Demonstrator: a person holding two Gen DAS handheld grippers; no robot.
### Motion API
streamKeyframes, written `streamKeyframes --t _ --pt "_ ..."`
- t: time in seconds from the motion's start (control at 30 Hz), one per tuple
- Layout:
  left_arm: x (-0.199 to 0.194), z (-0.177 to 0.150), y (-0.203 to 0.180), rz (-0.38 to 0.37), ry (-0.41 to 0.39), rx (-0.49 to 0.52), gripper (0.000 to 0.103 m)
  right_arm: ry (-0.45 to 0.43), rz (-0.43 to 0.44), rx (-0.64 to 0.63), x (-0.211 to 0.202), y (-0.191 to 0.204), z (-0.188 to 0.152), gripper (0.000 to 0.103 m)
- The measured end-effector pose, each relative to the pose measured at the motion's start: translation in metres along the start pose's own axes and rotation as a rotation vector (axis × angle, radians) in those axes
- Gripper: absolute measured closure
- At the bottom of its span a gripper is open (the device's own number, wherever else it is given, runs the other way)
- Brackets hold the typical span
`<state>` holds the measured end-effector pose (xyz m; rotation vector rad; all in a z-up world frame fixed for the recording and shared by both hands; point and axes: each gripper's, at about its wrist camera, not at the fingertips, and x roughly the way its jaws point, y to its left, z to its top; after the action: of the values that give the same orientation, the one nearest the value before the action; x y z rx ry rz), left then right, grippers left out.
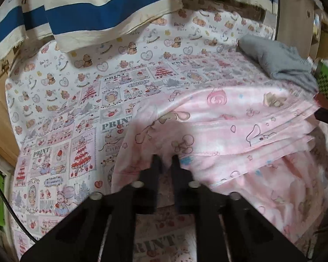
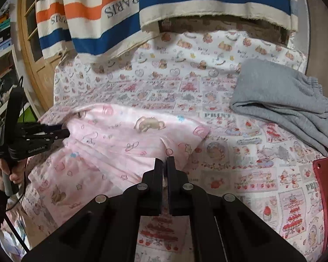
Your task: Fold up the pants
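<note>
The right gripper (image 2: pixel 165 159) is clenched on an edge of the pink cartoon-print pants (image 2: pixel 111 135); the left gripper (image 1: pixel 166 159) pinches their opposite edge. The pants lie partly lifted on the patterned sheet (image 2: pixel 240 174), near folded grey sweatpants (image 2: pixel 280 102).
</note>
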<state>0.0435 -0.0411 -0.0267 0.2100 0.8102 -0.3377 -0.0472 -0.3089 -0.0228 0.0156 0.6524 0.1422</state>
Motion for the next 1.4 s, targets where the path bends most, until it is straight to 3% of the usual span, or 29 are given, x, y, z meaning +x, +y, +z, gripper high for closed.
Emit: streamKeyframes --t 0.2,0.47,0.6,0.87,0.97,1.0,1.03,1.1,1.2,1.4 --pt "-0.031 0.000 0.005 0.011 -0.083 0.008 0.100 -0.055 -0.006 0.012 -0.024 -0.002 0.004 0.100" --pt "-0.044 -0.015 0.005 -0.024 -0.062 0.012 0.100 -0.064 -0.014 -0.044 -0.028 0.012 -0.014 0.099" --pt "-0.032 -0.023 0.007 -0.016 -0.029 -0.003 0.100 0.023 0.013 -0.004 -0.006 0.005 -0.023 0.084" --pt "-0.023 -0.027 0.010 -0.021 -0.006 -0.022 0.100 0.083 -0.018 -0.050 0.022 0.007 -0.027 0.083" --pt "-0.023 -0.024 0.012 -0.030 -0.008 -0.032 0.100 0.108 -0.043 -0.073 0.032 0.011 -0.024 0.067" --pt "-0.024 -0.023 0.013 -0.032 -0.009 -0.035 0.100 0.101 -0.060 -0.068 0.034 0.012 -0.023 0.067" --pt "-0.024 -0.023 0.013 -0.034 -0.013 -0.037 0.100 0.093 -0.057 -0.061 0.034 0.012 -0.022 0.068" --pt "-0.026 -0.022 0.013 -0.033 -0.020 -0.036 0.100 0.068 -0.044 -0.040 0.030 0.010 -0.021 0.102" --pt "-0.033 -0.022 0.012 -0.042 -0.034 -0.031 0.100 0.014 -0.070 -0.015 0.016 0.008 -0.021 0.102" --pt "-0.037 -0.028 0.010 -0.062 -0.019 -0.021 0.100 -0.024 -0.020 0.028 -0.017 0.010 -0.027 0.102"
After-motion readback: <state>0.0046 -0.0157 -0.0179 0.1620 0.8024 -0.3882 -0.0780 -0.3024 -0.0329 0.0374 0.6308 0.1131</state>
